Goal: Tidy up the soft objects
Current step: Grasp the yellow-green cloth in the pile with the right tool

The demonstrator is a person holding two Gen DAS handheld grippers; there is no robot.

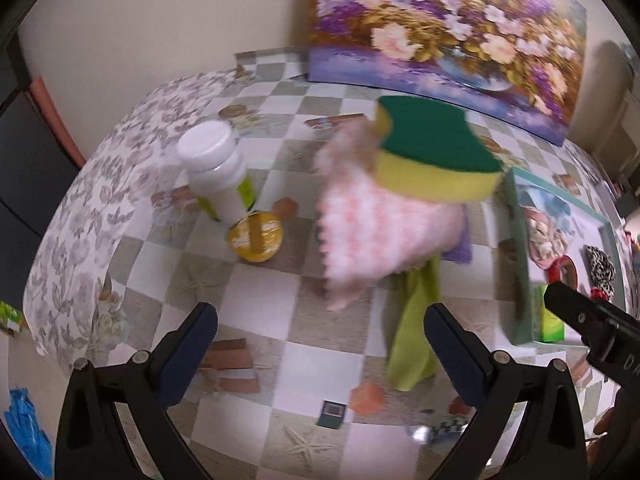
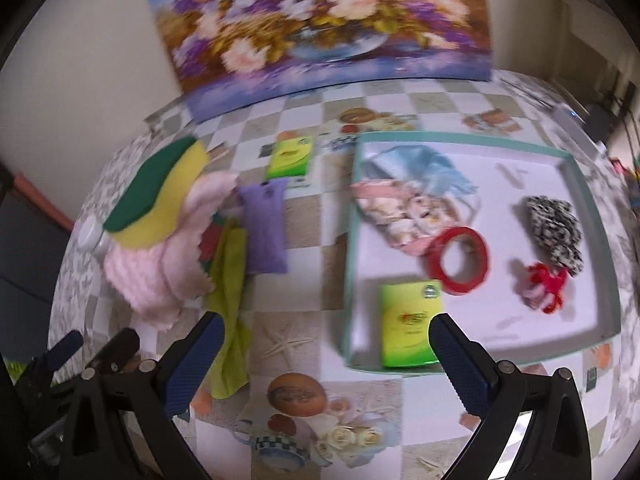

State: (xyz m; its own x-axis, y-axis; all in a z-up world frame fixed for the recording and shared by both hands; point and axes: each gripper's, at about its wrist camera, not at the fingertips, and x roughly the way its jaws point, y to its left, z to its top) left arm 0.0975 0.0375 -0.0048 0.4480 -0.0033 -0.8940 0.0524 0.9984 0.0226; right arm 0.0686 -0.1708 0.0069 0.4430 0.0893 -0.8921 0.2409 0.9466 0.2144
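Both grippers stand with fingers spread wide and nothing between them. In the left wrist view, the left gripper (image 1: 320,344) sits low in the frame above the checkered bench (image 1: 260,304). A yellow-and-green sponge (image 1: 432,152) rests on top of a pink fluffy cloth (image 1: 372,232) at centre, with a lime-green cloth (image 1: 416,328) below it and a white bottle (image 1: 218,168) to the left. In the right wrist view, the right gripper (image 2: 326,354) hovers near the lower edge of a teal-rimmed tray (image 2: 592,216), which holds a green packet (image 2: 408,328), red tape roll (image 2: 458,260) and spotted scrunchie (image 2: 554,230). A purple pouch (image 2: 266,226) lies left of the tray.
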